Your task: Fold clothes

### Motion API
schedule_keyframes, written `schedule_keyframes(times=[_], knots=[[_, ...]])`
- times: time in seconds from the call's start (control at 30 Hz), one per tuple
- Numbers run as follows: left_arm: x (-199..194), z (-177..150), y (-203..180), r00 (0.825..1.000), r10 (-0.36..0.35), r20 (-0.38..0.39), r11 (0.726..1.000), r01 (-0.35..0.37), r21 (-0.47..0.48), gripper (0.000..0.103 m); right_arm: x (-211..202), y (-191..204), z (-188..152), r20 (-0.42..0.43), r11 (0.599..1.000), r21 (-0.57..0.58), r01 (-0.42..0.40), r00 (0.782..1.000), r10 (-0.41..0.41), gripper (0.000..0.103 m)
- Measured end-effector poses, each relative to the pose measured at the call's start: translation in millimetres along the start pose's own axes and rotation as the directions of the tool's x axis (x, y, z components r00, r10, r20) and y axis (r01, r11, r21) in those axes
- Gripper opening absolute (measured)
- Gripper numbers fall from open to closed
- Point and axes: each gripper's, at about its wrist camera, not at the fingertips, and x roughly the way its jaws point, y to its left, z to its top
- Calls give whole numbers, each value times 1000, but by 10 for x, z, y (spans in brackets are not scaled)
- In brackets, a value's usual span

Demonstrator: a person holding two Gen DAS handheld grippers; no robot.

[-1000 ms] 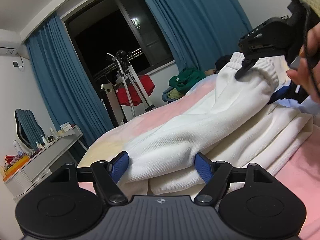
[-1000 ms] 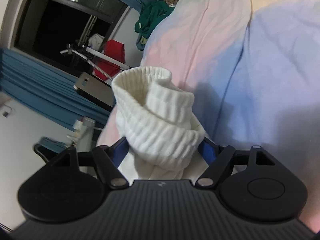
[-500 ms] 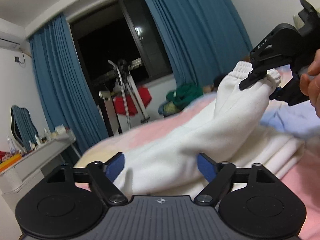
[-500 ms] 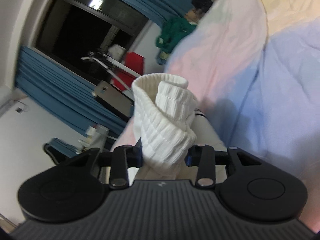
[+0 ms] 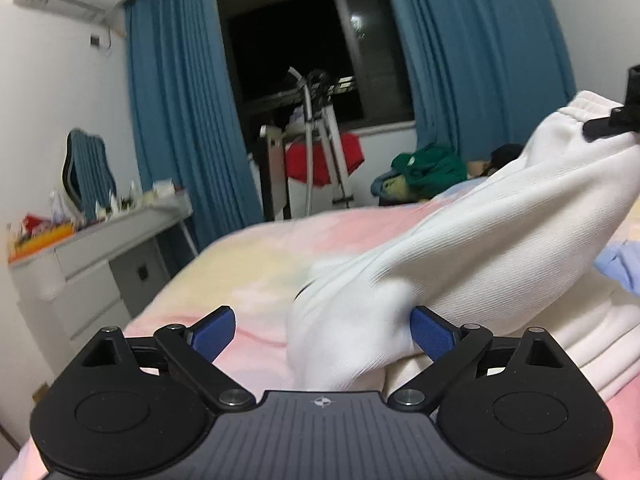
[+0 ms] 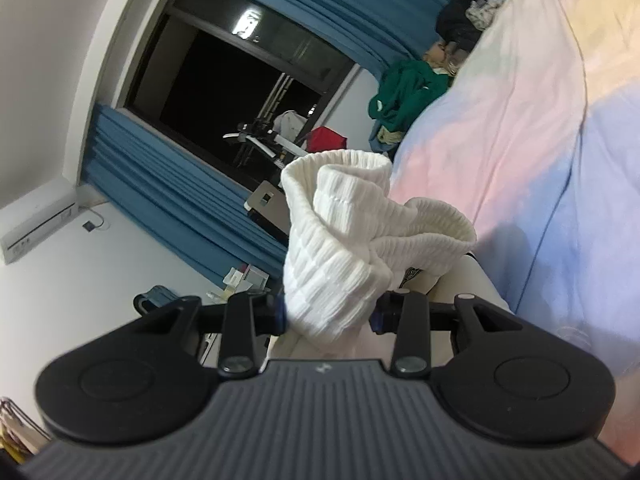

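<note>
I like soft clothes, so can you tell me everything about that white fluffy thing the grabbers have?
The white garment looks like thick, soft knit cotton, cream-white, with a ribbed cuff at one end. The right hand-held gripper is shut on that bunched cuff and holds it up in the air, so the fabric slopes down to the pastel bedspread, where the rest lies in folded layers. The left hand-held gripper is open, its right pad touching the lower fabric.
</note>
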Motion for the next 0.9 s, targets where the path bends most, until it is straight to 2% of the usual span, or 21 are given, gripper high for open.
schedule_keyframes(times=[0.07, 0.13, 0.27, 0.4, 0.47, 0.57, 0.7, 0.77, 0.9], knots=[[-73, -7, 12, 1000, -26, 10, 1000, 26, -7, 92, 6, -13, -4, 1, 1000, 18, 2, 1000, -2, 40], [-181, 16, 12, 995, -74, 69, 997, 74, -1, 92, -1, -26, -7, 3, 1000, 29, -1, 1000, 1, 40], [-382, 35, -111, 972, -139, 189, 990, 131, 56, 97, -8, 3, -28, 0, 1000, 25, -12, 1000, 12, 40], [-373, 110, -384, 949, -225, 220, 970, 197, 142, 99, -10, 47, -23, -7, 999, 19, -43, 999, 43, 40], [-366, 104, -582, 947, -205, 249, 963, 150, 224, 100, -10, 66, -20, -13, 998, 11, -58, 998, 58, 40], [-229, 124, -753, 962, -121, 243, 970, 63, 233, 103, -12, 99, -4, -20, 997, -1, -80, 997, 80, 40], [-71, 118, -768, 987, -45, 153, 981, 15, 192, 103, 14, 88, 12, -23, 996, -8, -89, 996, 89, 40], [-58, 58, -738, 992, -21, 121, 978, -4, 207, 103, 37, 43, 27, -24, 996, 17, -87, 996, 87, 40], [-19, -110, -479, 998, 66, -6, 981, -64, 184, 103, 58, -17, 56, -24, 996, 50, -79, 996, 81, 40]])
